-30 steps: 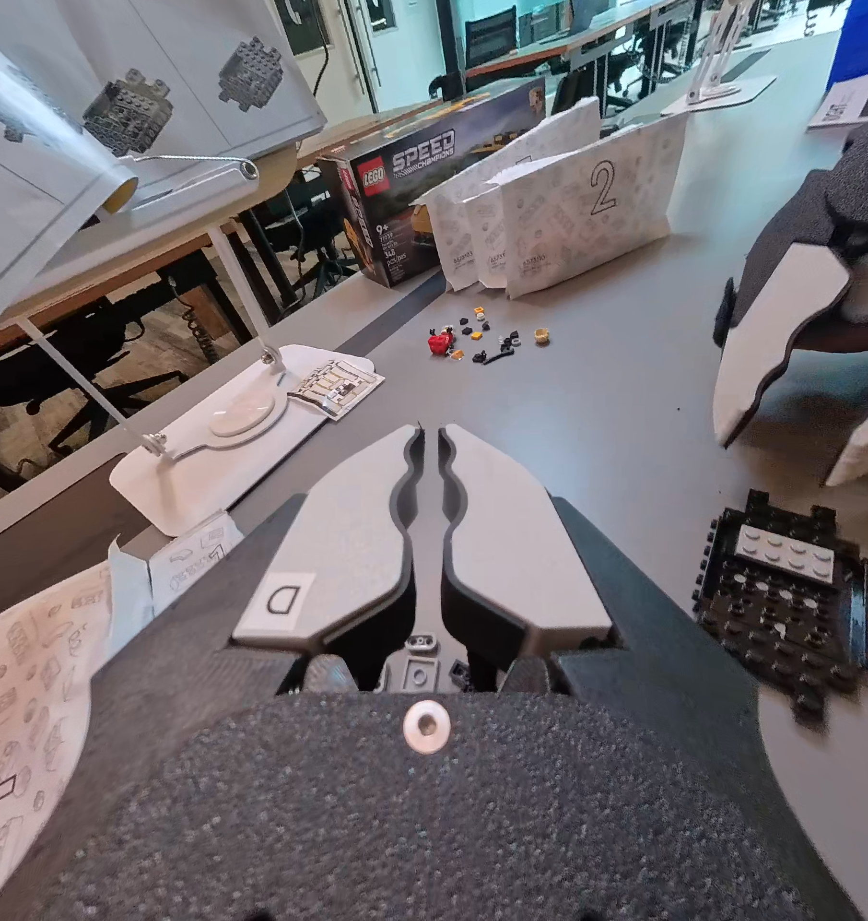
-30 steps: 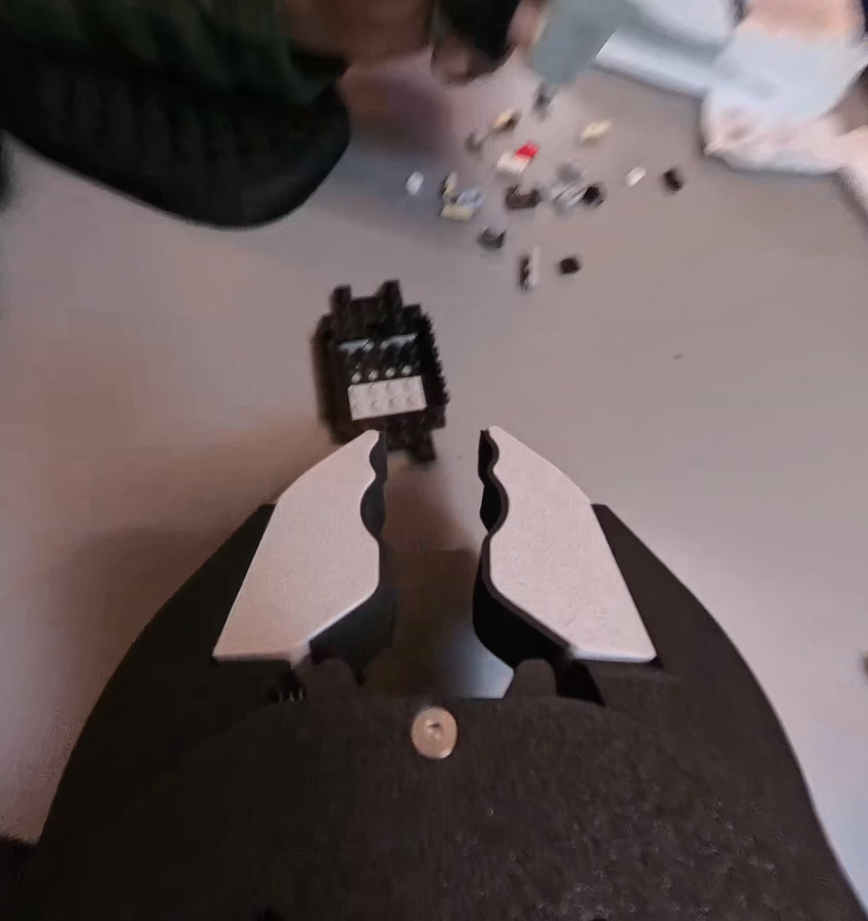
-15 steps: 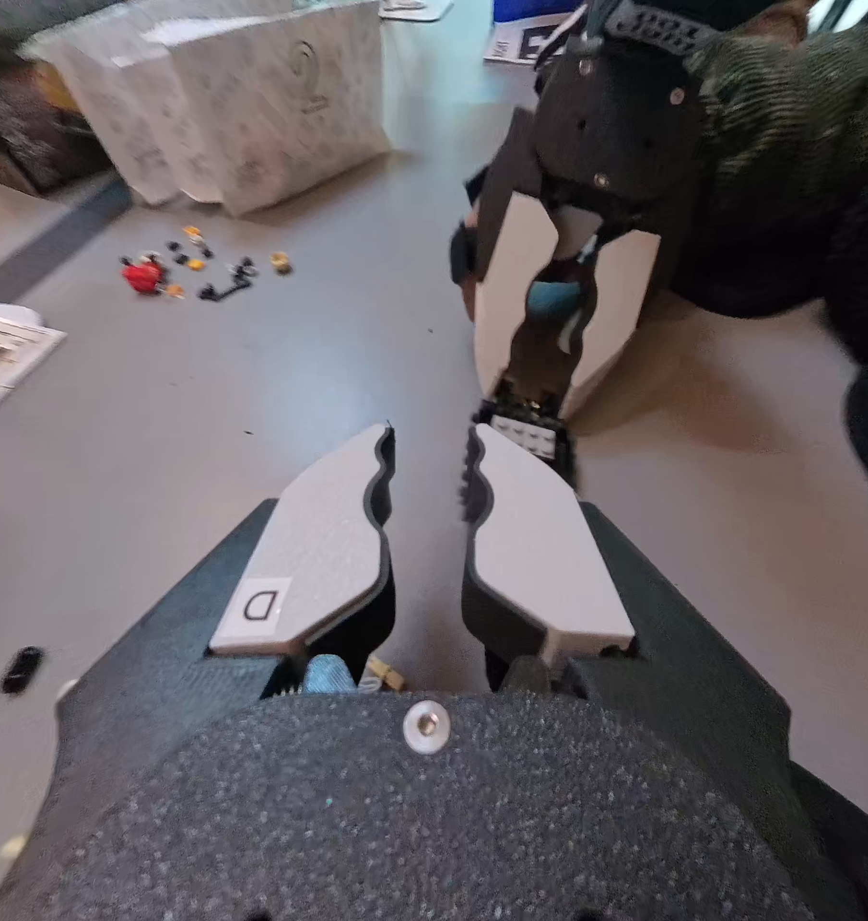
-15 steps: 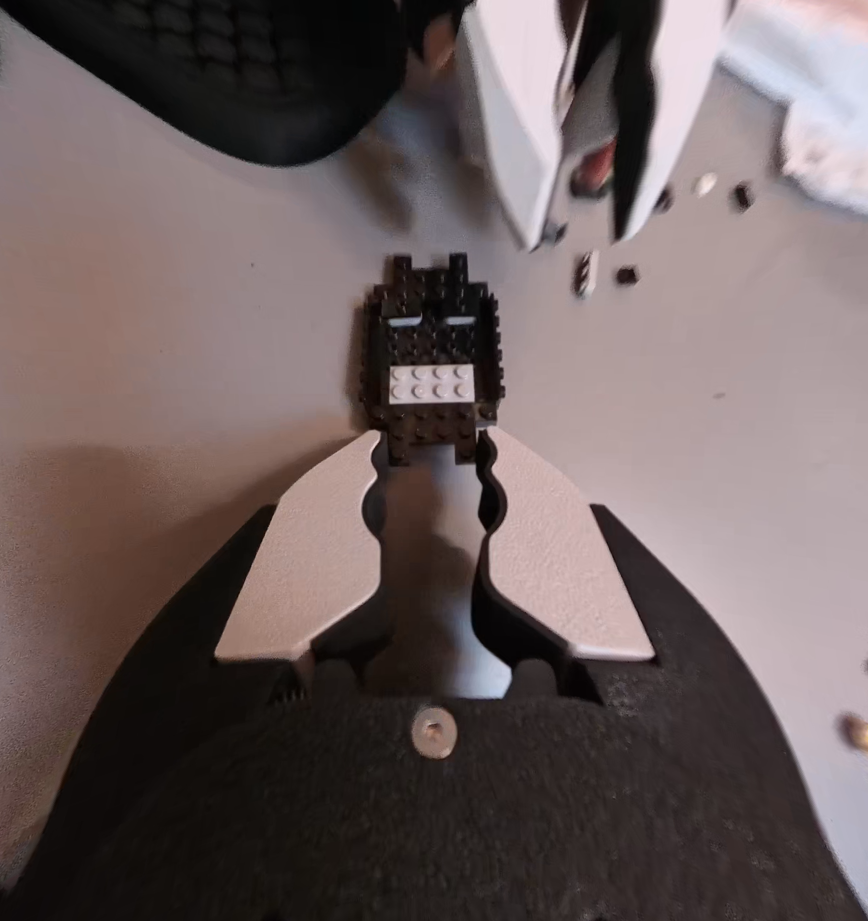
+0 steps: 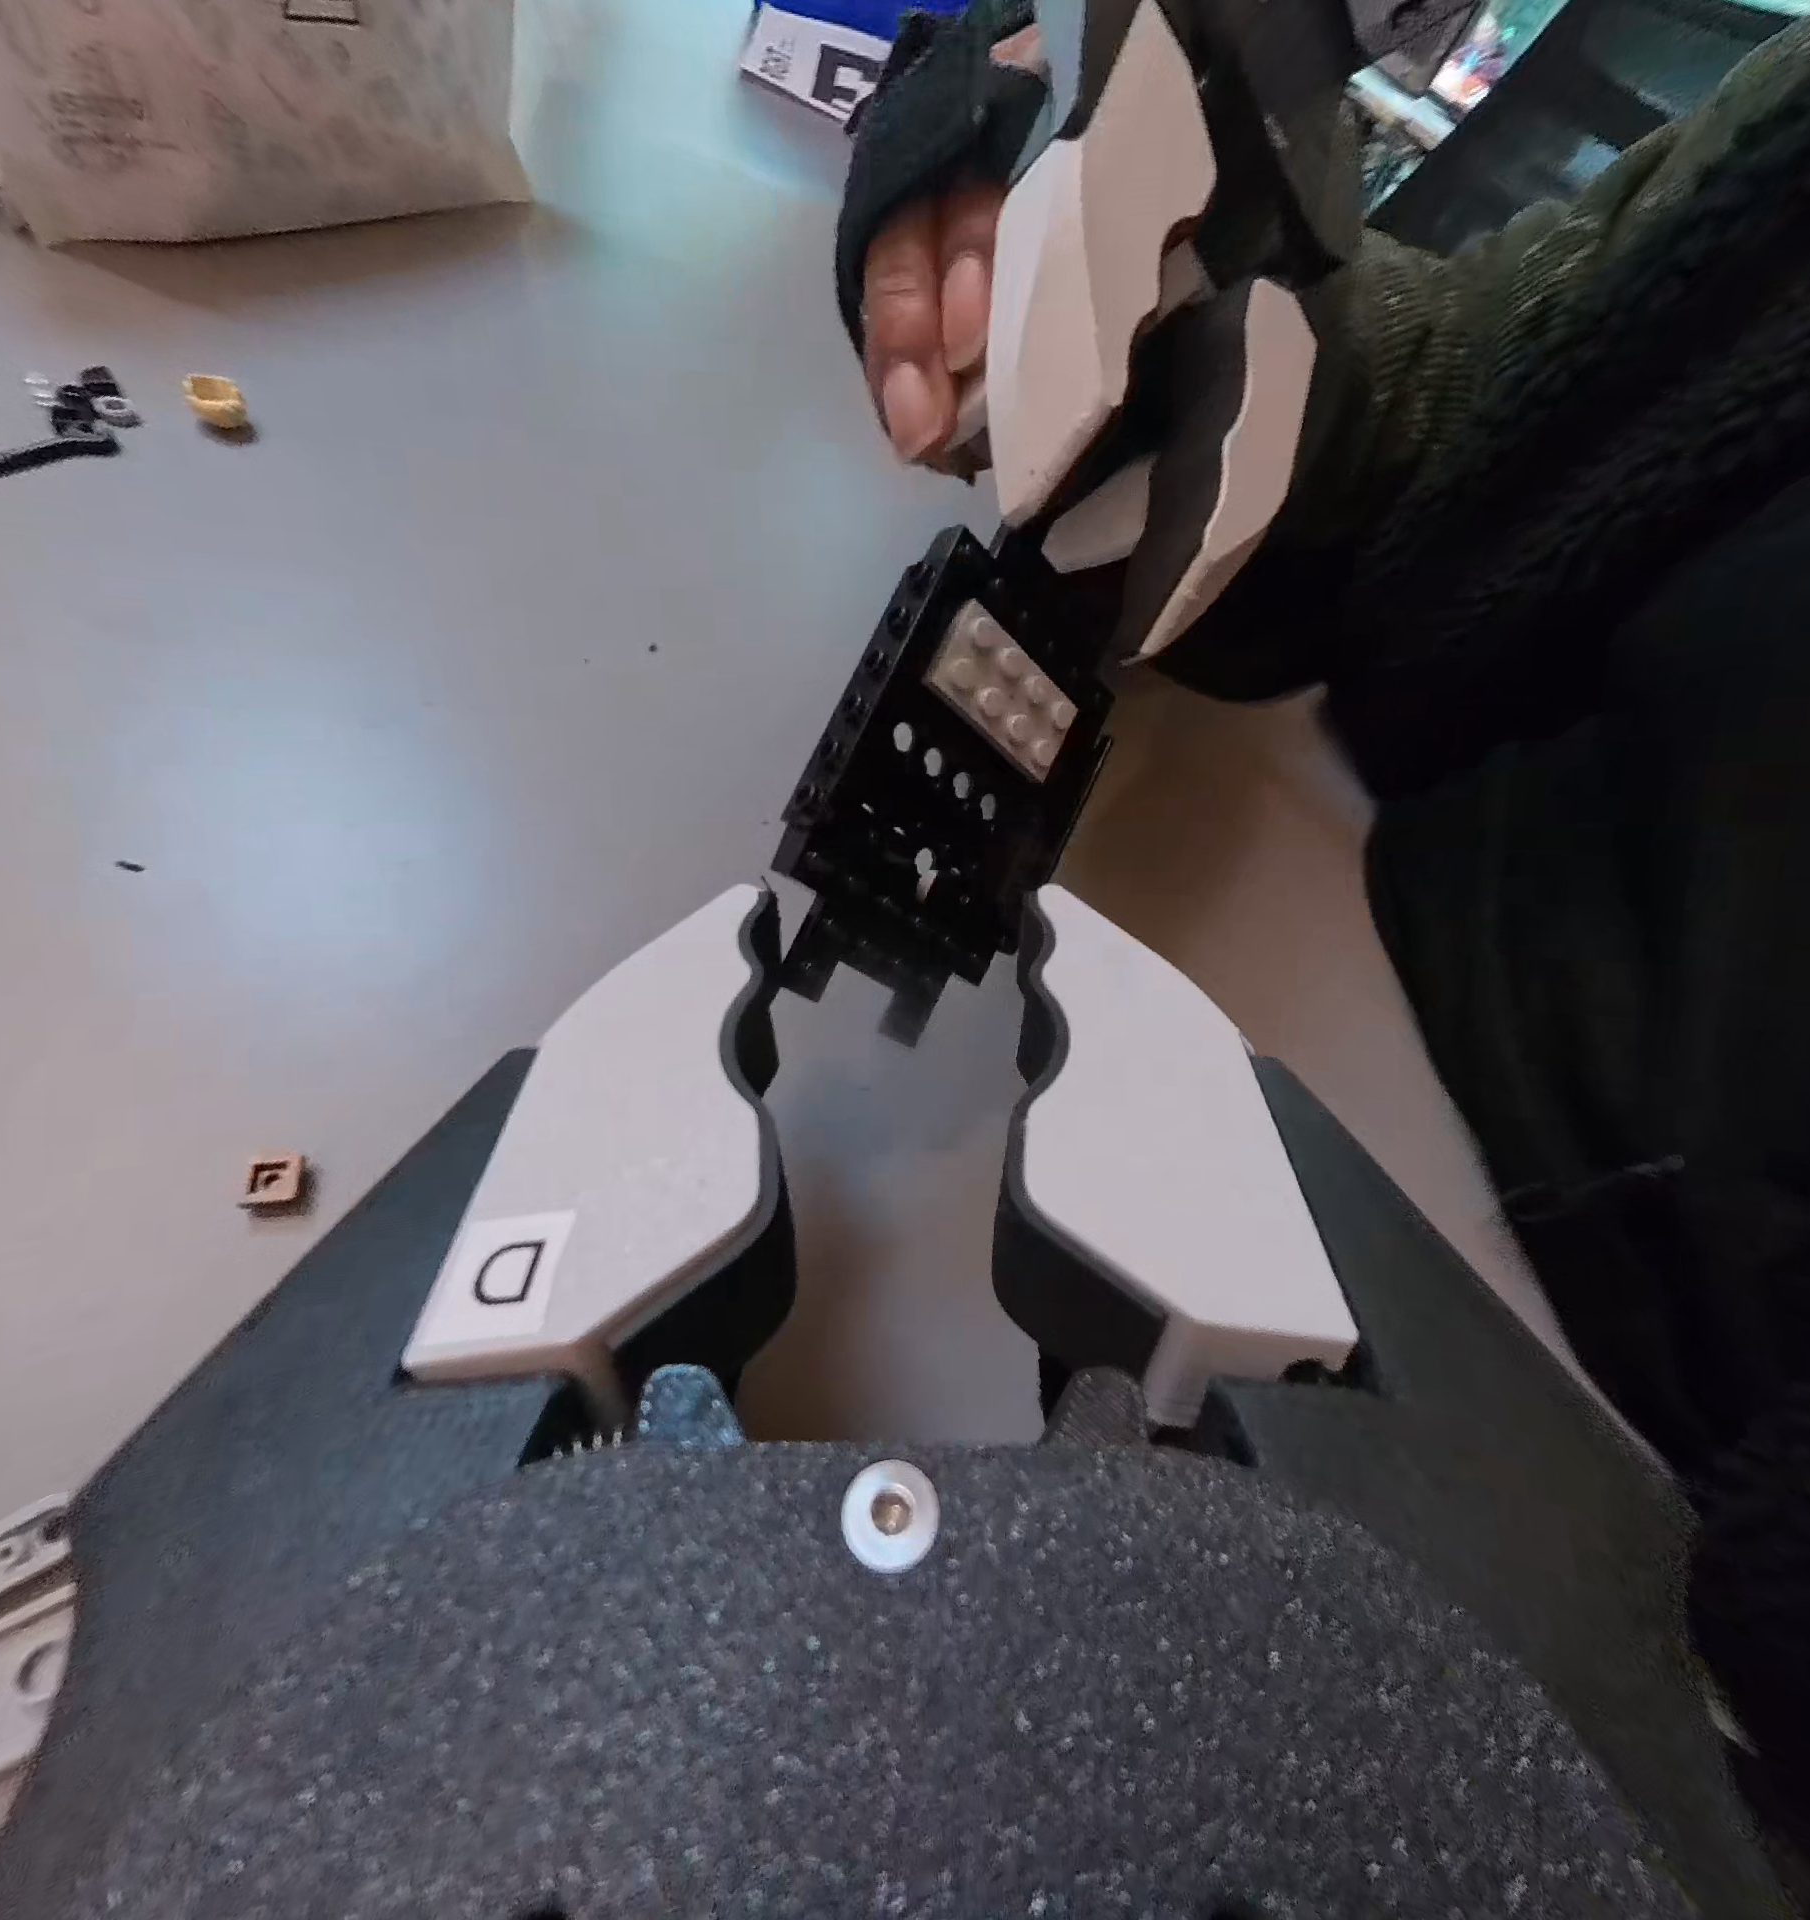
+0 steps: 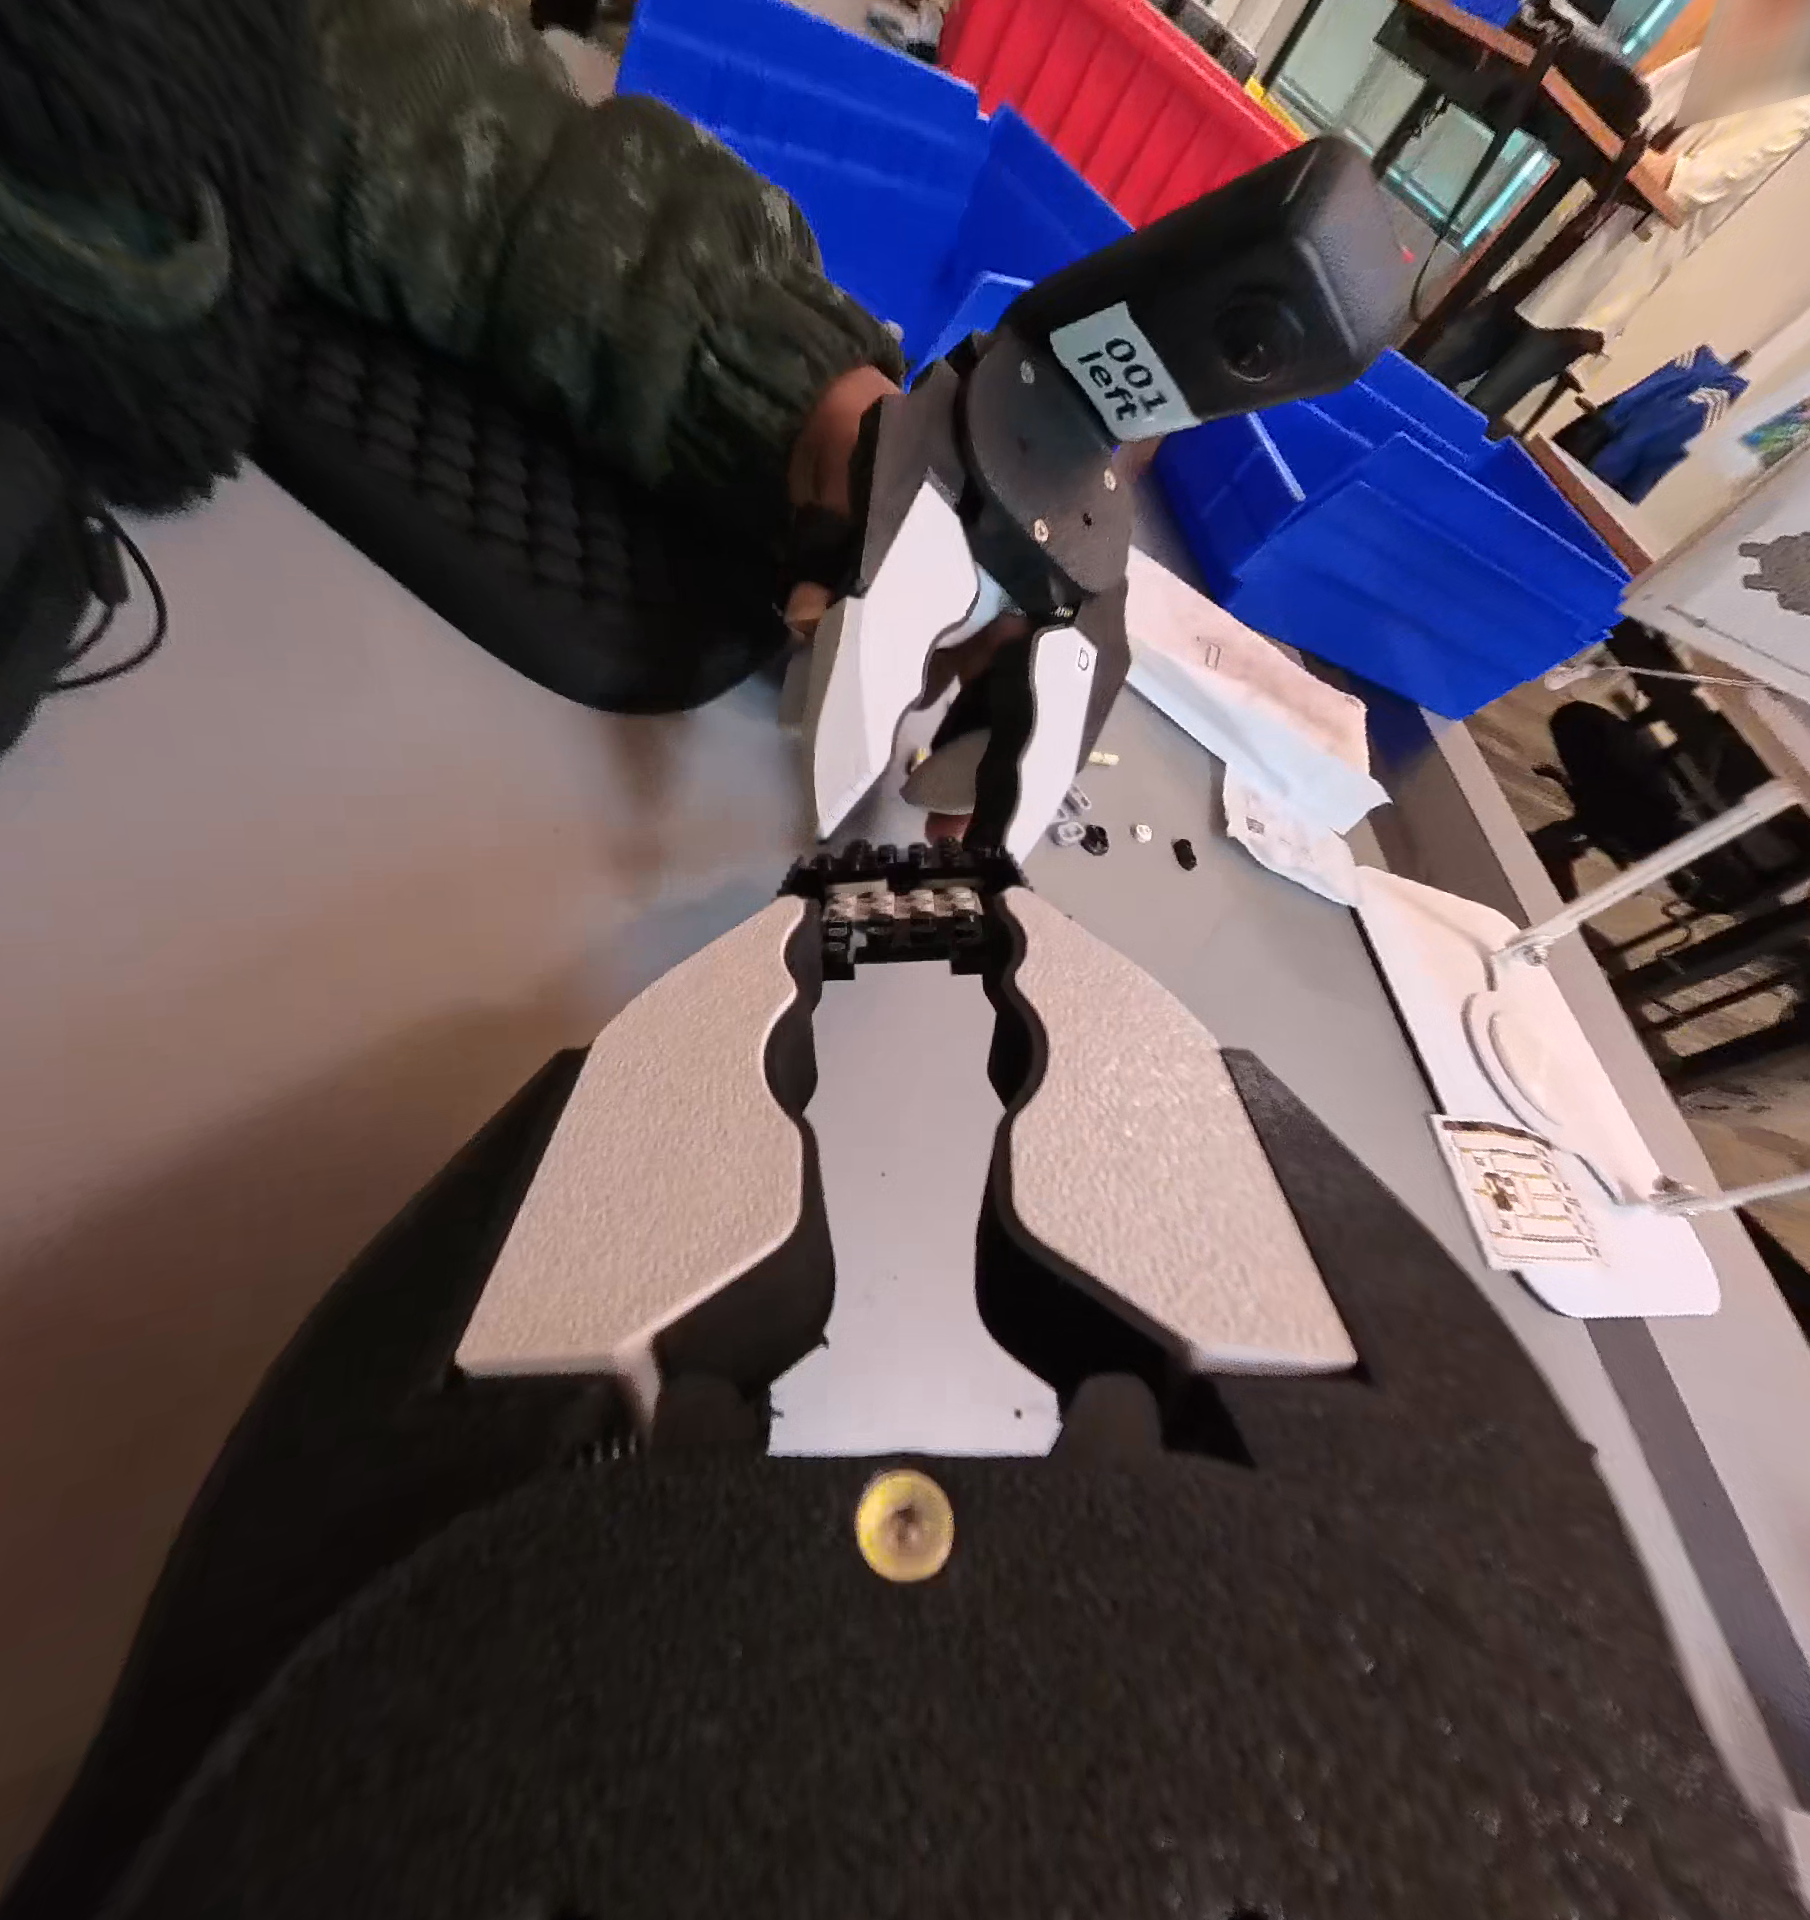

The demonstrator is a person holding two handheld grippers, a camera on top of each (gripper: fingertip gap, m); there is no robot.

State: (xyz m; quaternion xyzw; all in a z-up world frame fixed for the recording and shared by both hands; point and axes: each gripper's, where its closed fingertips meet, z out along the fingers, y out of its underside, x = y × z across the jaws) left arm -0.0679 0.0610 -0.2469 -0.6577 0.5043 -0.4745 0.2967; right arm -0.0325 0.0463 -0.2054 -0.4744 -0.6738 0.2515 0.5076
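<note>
Spread jaws of the left gripper [image 5: 896, 914] flank the black brick model [image 5: 942, 769], which the right gripper [image 6: 901, 914] pinches above the grey table [image 5: 361, 727], centre frame

The grey table [image 6: 257, 935] serves as the landmark. Along its far edge in the right wrist view stand blue bins [image 6: 1400, 561], with a red bin [image 6: 1109, 83] behind them. On the table's right side lies a white flat stand base [image 6: 1566, 1101] with thin metal rods rising from it, and a small printed card [image 6: 1514, 1195] rests on that base. Crumpled white paper bags [image 6: 1285, 790] lie on the table between the bins and the base, with small loose black and grey pieces [image 6: 1140, 836] scattered just beside them. In the left wrist view, a tan piece [image 5: 217, 400] and small black pieces [image 5: 59, 426] lie on the table near white printed bags [image 5: 257, 114]; a small brown square tile [image 5: 275, 1181] lies apart from them.
</note>
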